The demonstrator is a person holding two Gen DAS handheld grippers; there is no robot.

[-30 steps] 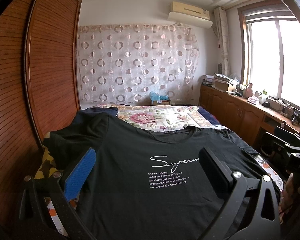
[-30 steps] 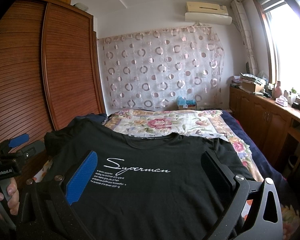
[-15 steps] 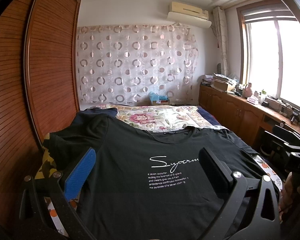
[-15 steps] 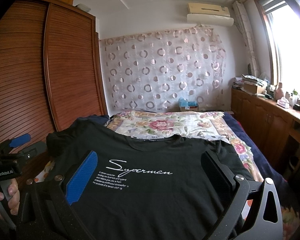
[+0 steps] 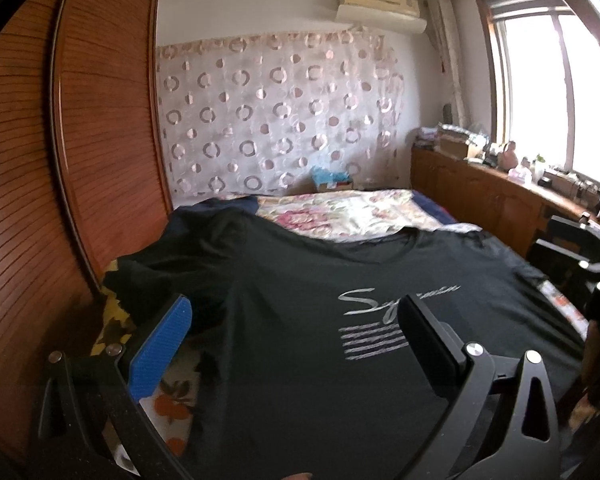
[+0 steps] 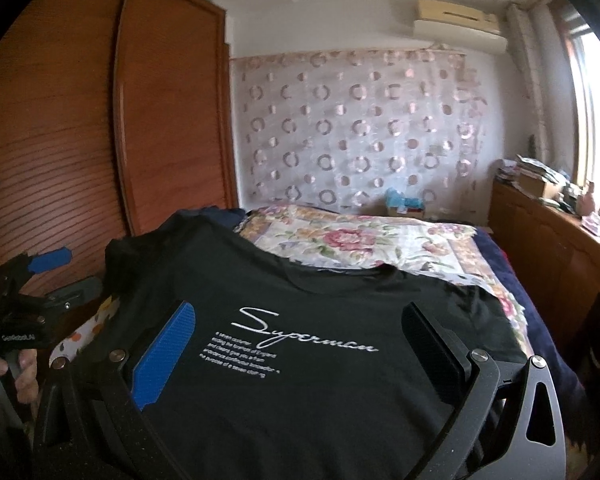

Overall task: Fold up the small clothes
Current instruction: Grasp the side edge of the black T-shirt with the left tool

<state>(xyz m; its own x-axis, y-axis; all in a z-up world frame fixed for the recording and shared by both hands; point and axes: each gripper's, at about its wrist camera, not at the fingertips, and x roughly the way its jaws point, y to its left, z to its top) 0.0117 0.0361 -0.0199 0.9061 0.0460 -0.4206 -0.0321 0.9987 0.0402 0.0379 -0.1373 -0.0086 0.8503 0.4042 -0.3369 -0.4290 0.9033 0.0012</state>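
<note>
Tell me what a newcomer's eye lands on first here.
The black T-shirt with white script lettering, spread flat on the bed, fills the foreground. Both open grippers, left gripper and right gripper, hover above it. Behind, the circle-patterned curtain covers the far wall.

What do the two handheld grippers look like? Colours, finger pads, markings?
Both match: the left gripper and the right gripper have matte black angular frames with silver pivot bolts. Each has one ribbed blue finger pad and one black pad. The left gripper's body carries small white lettering, too blurred to read.
</note>
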